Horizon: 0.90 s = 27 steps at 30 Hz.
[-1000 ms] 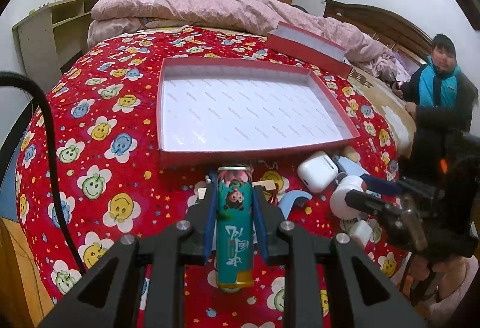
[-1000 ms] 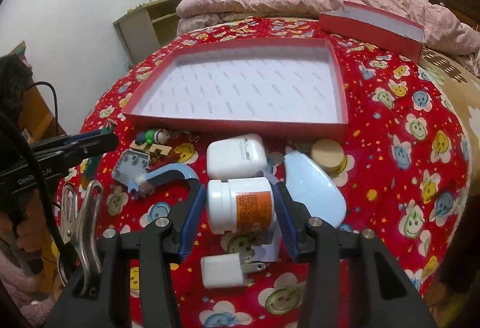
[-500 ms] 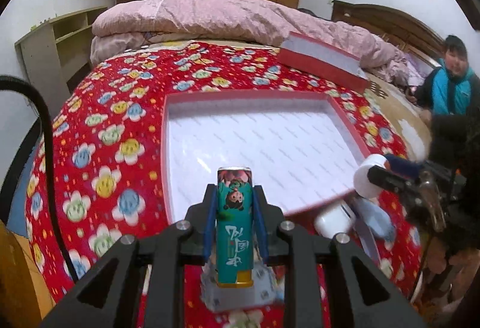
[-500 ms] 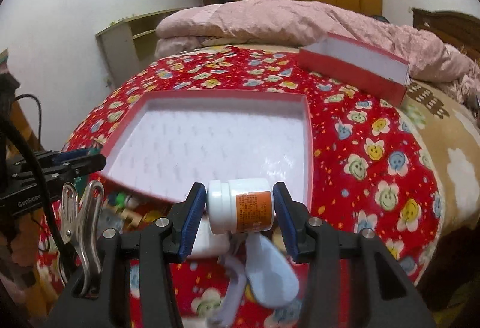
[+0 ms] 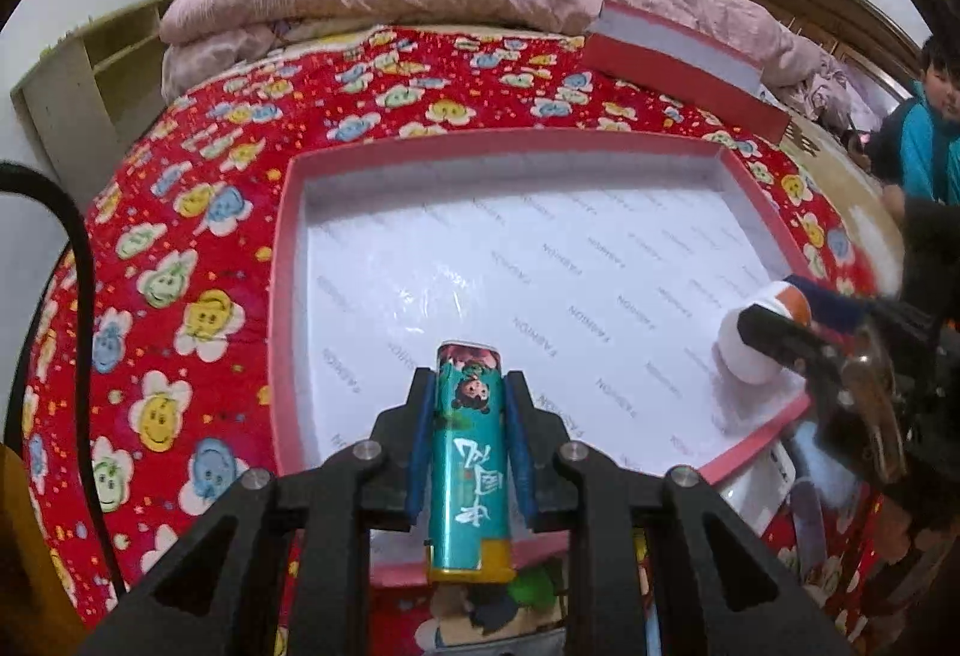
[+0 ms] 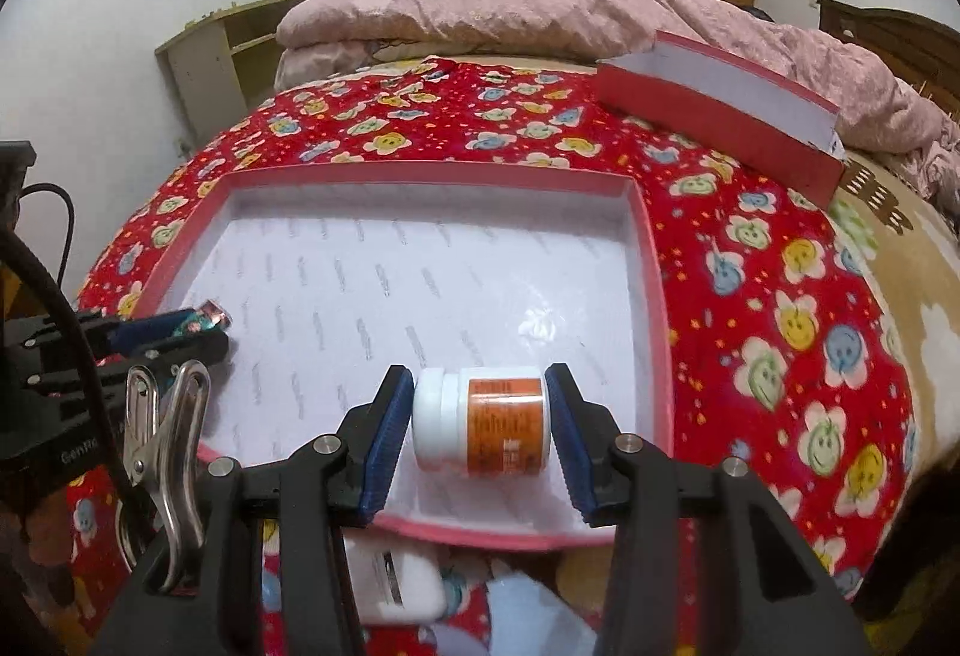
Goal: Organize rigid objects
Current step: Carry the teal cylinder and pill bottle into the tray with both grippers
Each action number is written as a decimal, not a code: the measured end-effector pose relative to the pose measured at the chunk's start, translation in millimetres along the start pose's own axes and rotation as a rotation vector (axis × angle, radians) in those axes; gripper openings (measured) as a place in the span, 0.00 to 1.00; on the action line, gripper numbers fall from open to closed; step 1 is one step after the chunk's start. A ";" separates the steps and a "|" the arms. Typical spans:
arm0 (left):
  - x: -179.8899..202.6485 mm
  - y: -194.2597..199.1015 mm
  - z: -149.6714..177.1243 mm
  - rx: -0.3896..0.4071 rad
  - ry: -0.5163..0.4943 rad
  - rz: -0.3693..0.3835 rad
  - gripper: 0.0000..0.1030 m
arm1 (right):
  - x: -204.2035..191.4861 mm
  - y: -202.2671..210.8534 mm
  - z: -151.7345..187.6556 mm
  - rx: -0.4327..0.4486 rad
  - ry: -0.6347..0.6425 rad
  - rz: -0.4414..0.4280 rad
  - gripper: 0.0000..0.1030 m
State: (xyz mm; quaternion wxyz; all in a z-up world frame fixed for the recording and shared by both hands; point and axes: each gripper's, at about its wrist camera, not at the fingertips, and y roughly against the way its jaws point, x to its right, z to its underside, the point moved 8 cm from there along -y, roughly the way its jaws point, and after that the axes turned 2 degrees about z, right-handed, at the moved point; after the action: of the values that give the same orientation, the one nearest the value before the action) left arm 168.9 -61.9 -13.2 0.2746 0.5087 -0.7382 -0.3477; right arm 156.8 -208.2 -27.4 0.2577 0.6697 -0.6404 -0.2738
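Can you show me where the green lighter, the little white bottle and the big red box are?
green lighter (image 5: 471,452): left wrist view, middle of its body.
white bottle (image 6: 486,428): right wrist view, its orange label.
red box (image 6: 651,260): right wrist view, right rim.

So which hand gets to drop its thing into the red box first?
Probably the right. The right gripper holds the white bottle well past the red box rim, over the white floor. The left gripper holds the teal lighter with its tail end still over the near rim.
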 end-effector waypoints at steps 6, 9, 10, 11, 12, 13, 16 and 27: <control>4.8 -7.1 1.0 -0.010 -0.051 -0.010 0.27 | 1.1 -8.7 0.9 -0.021 -0.032 -0.027 0.45; 6.0 -8.4 0.6 -0.010 -0.048 -0.018 0.50 | 0.8 -18.7 13.1 -0.063 -0.024 -0.016 0.47; 5.3 -9.3 1.1 -0.009 -0.046 -0.037 0.53 | -0.4 -20.6 16.1 -0.061 -0.013 -0.007 0.48; 4.6 -9.9 1.2 -0.009 -0.049 -0.048 0.53 | -2.7 -20.7 17.1 -0.053 0.004 0.001 0.49; 4.3 -10.2 1.6 -0.011 -0.056 -0.062 0.53 | -5.9 -21.3 17.8 -0.053 0.023 0.010 0.53; 3.5 -10.4 1.4 -0.012 -0.056 -0.066 0.53 | -9.2 -22.4 18.5 -0.057 0.034 0.011 0.58; -6.7 -9.5 2.0 -0.023 -0.022 -0.079 0.54 | -18.0 -23.9 18.1 -0.066 0.047 -0.006 0.60; -15.1 -6.5 6.9 -0.048 -0.015 -0.087 0.54 | -47.9 -24.6 13.8 -0.075 0.051 -0.090 0.62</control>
State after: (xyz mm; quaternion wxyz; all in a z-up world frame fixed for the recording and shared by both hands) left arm 172.3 -47.7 -23.3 0.2657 0.5309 -0.7088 -0.3810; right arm 163.4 -159.1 -52.6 0.2862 0.6945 -0.5922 -0.2916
